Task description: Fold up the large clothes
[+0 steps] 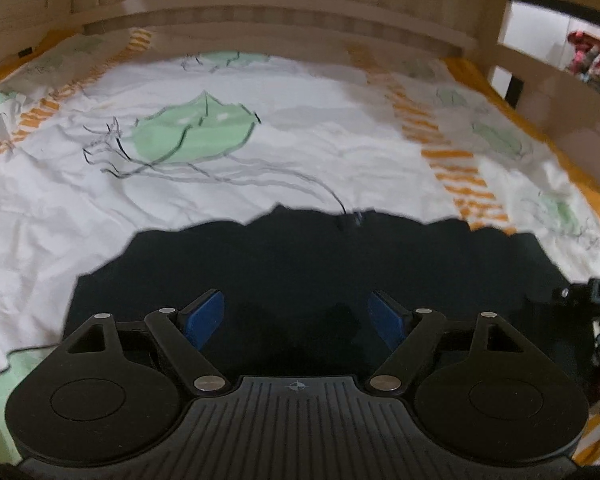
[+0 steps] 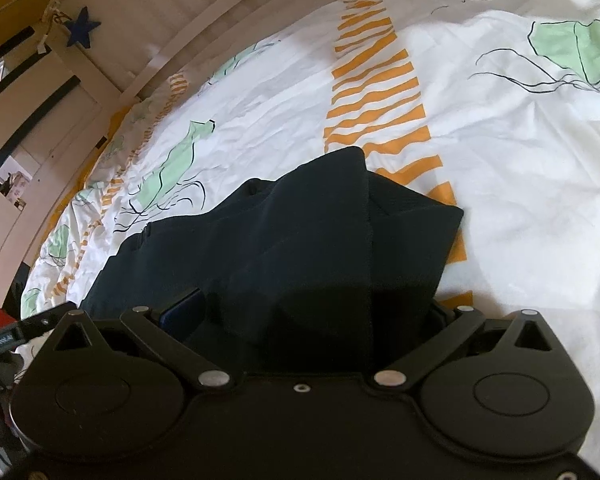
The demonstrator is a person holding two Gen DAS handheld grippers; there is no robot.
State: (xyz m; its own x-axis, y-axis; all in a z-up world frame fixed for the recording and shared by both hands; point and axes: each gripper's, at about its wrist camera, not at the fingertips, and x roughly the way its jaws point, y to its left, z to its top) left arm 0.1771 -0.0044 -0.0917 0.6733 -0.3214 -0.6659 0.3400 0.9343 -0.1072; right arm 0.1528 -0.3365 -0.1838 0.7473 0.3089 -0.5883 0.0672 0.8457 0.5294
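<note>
Soft dark cloth on the garment (image 2: 300,240), matt, with fine ribs at one edge. Thin white cotton on the bed cover (image 1: 300,128), wrinkly, printed with green and orange shapes. Matt black plastic on the left gripper (image 1: 296,316), with shiny metal pins and smooth blue pads (image 1: 204,316). Pale painted wood on the bed frame (image 1: 260,20), smooth.

White bedsheet (image 1: 300,92) with green and orange print; wooden headboard (image 1: 284,4); blue star (image 2: 82,27), perhaps felt.
</note>
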